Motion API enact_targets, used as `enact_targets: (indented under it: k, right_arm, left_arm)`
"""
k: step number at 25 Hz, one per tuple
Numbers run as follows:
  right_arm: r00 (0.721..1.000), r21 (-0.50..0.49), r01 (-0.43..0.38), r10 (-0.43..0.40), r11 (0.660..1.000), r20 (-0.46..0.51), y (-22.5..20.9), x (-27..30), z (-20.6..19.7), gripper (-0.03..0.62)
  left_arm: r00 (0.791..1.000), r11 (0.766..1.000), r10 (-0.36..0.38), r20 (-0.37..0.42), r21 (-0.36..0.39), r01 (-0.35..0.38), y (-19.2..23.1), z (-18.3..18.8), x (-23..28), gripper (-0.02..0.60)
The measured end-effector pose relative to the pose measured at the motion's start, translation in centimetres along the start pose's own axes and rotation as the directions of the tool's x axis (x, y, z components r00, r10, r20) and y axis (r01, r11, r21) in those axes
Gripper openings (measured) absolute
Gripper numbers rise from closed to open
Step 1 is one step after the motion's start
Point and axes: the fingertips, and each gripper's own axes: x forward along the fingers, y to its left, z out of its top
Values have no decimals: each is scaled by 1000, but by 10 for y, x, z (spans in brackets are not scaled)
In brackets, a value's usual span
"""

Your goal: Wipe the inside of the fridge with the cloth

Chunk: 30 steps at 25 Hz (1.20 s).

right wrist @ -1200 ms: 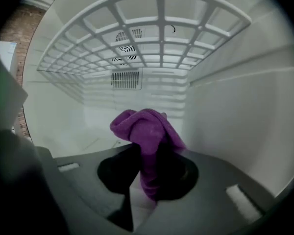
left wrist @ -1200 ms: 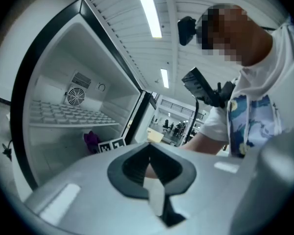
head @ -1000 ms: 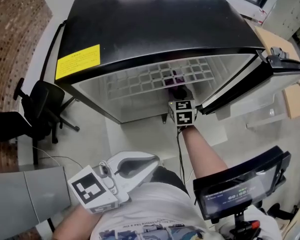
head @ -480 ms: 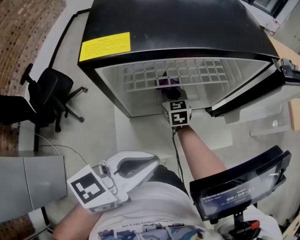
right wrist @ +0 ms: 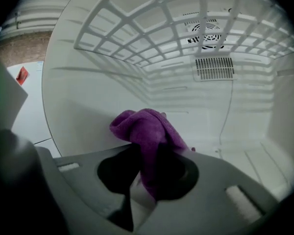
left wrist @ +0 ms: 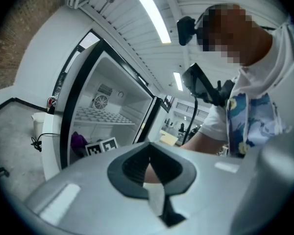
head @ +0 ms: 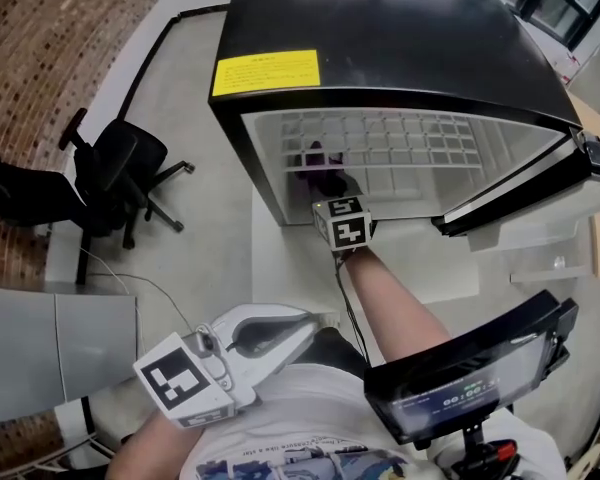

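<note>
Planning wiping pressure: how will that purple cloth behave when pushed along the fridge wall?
Likely floppy: the purple cloth bunches and droops from the right claw. Probably light: one pinch holds it. May crumple rather than slide flat.

A black office chair (head: 112, 168) stands on the grey floor (head: 195, 108) near a brick wall (head: 50, 48).

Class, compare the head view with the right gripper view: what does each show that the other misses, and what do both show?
Head view only: the black top of the fridge, its yellow label, an office chair. Right gripper view only: the round fan vent on the back wall. Both: the purple cloth below the white wire shelf.
</note>
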Motion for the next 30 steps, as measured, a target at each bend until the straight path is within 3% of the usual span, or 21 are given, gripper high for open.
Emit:
enact_targets:
  k: [6,11,20,26,30]
  right_arm:
    - [997,54,-74,73,996,18,30,4,8,78]
    - [997,72,-51,47,996,62,21,-15,17,78]
    - [976,34,167,-170,985,135,-67,-94,24,78]
    - [919,31,378,-379,925,111,-149,-158,3,78]
    - [892,30,447,-448,894,54,-179,-180,-24,78]
  left_arm:
    - [999,1000,-13,36,-3,14,-5,3,-7,6]
    - [999,1000,-24,-28,-3,24,-7,-8,-9,6]
    - [980,980,-193,-37,35,194,-32,-8,25,6]
    - [951,951,-302,-65,46,305,-49,-8,59,6]
    - [932,934,-353,-83,17,356,-64,0,78,6]
